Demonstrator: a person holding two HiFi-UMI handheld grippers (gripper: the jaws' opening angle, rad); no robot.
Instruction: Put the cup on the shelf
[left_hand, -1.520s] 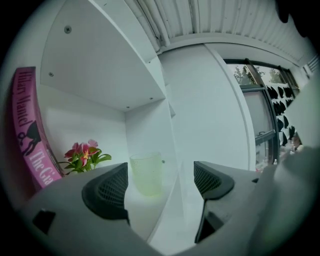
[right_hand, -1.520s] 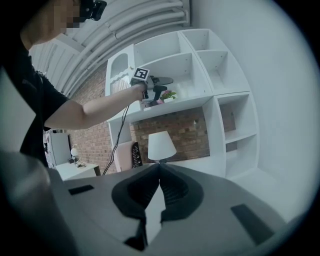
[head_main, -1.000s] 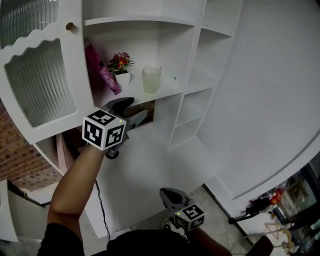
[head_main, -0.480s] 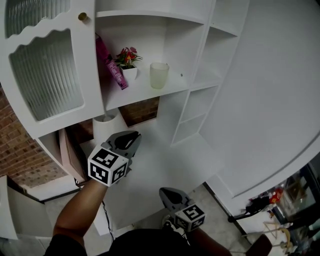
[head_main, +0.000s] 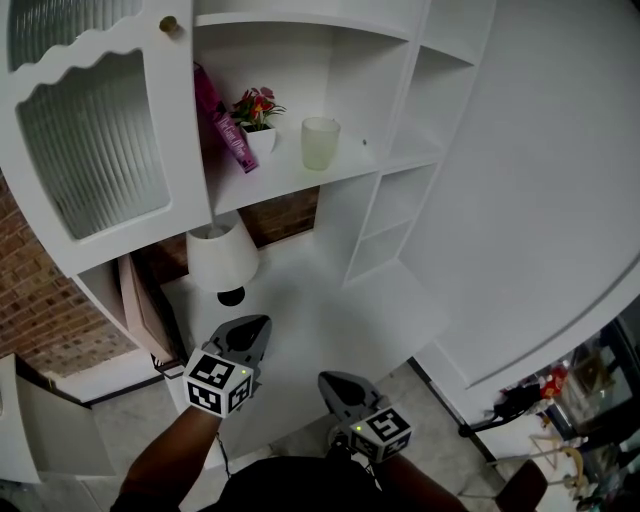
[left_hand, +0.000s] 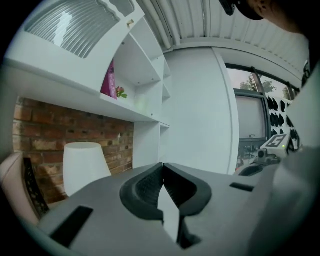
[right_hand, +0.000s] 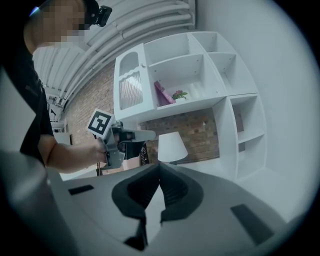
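Left gripper (head_main: 256, 327) and right gripper (head_main: 336, 383) closed, empty; cup (head_main: 320, 143) stands clear of shelf (head_main: 285, 182) edge

The shelf (head_main: 290, 180) sits well above and ahead of the left gripper (head_main: 255, 330). On it, from the gripper's left to right: a pink pack (head_main: 225, 125) leaning against the side wall, a small potted plant (head_main: 257, 120) just beside it, then the cup (head_main: 320, 143), upright and a bit apart. Under the shelf is a white tabletop (head_main: 320, 320), and a white lamp (head_main: 222, 258) stands on it just ahead of the gripper.
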